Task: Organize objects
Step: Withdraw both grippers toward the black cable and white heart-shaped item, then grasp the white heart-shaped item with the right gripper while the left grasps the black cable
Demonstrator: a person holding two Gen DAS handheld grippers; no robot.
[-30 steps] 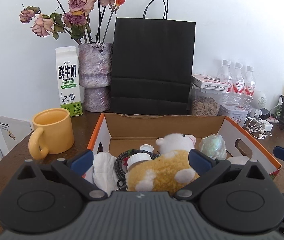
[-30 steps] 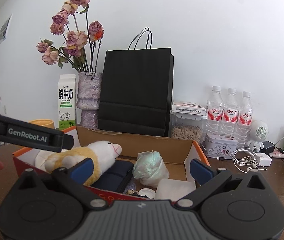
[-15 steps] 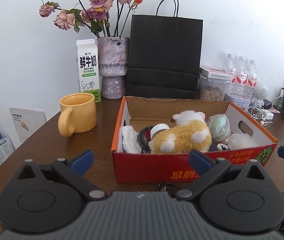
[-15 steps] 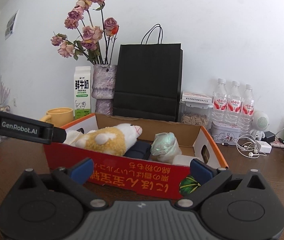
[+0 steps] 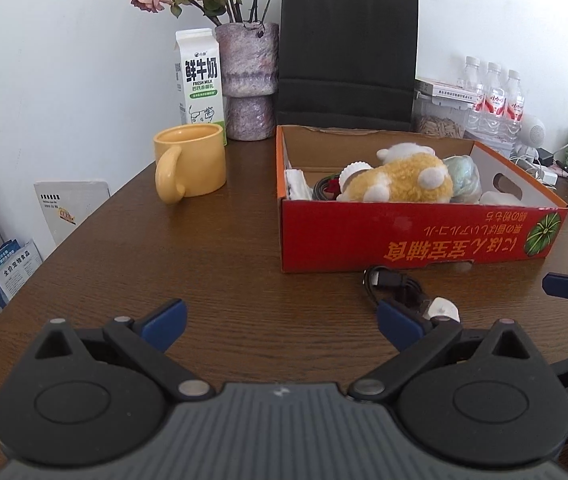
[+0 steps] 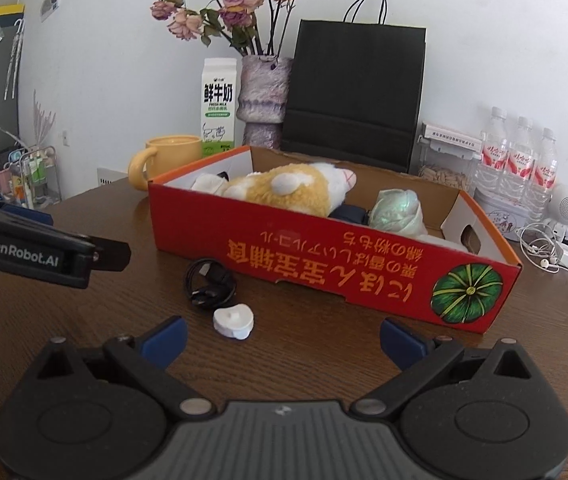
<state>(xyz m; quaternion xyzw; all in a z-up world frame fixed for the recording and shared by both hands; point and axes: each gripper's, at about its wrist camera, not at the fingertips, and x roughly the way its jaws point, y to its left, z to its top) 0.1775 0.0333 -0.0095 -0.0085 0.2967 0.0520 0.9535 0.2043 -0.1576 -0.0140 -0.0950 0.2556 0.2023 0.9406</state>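
Left hand-held gripper [image 5: 280,326] jaws spread wide, empty, right hand-held gripper [image 6: 282,336] likewise, side by side

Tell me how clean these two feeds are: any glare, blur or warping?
Left wrist view: sharp, soft daylight, heavy fisheye bending at the table edge, dark corners; the small white piece is partly hidden by the left hand-held gripper. Right wrist view: equally sharp, a mild sheen on the box, the wall bowed.

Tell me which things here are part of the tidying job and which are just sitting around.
Part of the job: red box, plush toy inside it, coiled black cable and white heart-shaped piece lying loose before the box.

Just sitting around: yellow mug, milk carton, vase, black bag, water bottles.
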